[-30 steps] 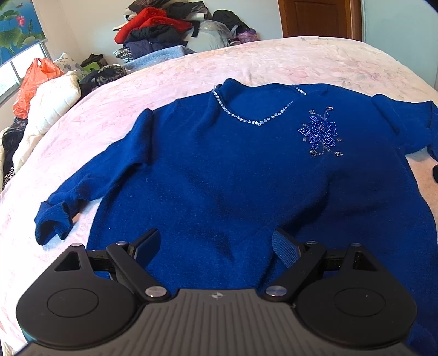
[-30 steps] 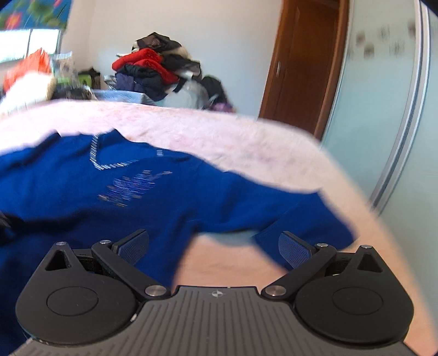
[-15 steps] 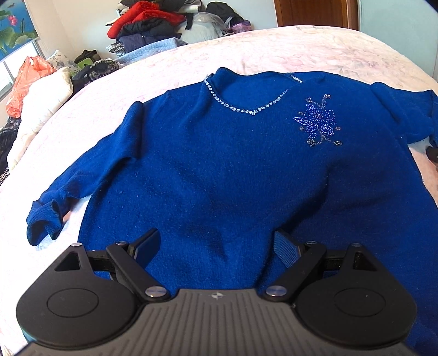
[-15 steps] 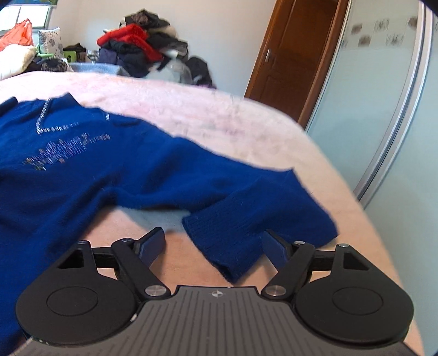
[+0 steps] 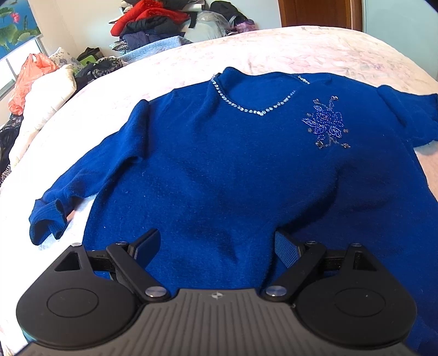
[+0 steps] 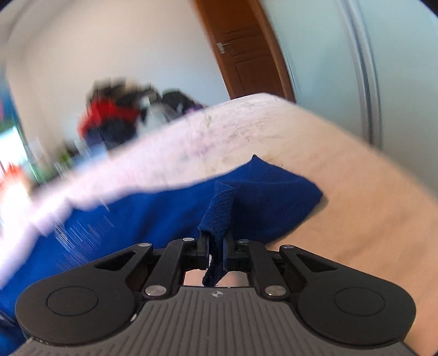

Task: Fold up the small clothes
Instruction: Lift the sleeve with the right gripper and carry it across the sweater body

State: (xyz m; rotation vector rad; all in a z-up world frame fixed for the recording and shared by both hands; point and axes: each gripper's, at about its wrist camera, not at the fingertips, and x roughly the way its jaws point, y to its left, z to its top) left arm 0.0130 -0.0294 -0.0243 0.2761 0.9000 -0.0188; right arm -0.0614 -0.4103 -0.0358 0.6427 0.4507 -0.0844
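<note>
A dark blue sweater [image 5: 232, 169] with a rhinestone neckline and a beaded flower lies flat, front up, on the pale pink bed [image 5: 314, 52]. Its left sleeve [image 5: 90, 180] reaches down to the left, cuff curled. My left gripper [image 5: 216, 243] hovers open over the sweater's lower hem, nothing between its pads. In the blurred, tilted right wrist view, my right gripper [image 6: 216, 246] is closing its jaws on the ribbed cuff [image 6: 219, 210] of the sweater's right sleeve [image 6: 262, 197]. The knit is pinched between the pads, and a fold stands up above them.
A heap of red, black and grey clothes [image 5: 153, 24] is piled past the bed's far edge. White bedding and an orange bag [image 5: 30, 79] lie at far left. A wooden door [image 6: 246, 54] and a pale sliding wardrobe panel [image 6: 369, 68] stand to the right.
My right gripper slid onto the right sleeve's cuff, rolled, and closed from wide open onto it. The left gripper stayed open in the same spot over the hem.
</note>
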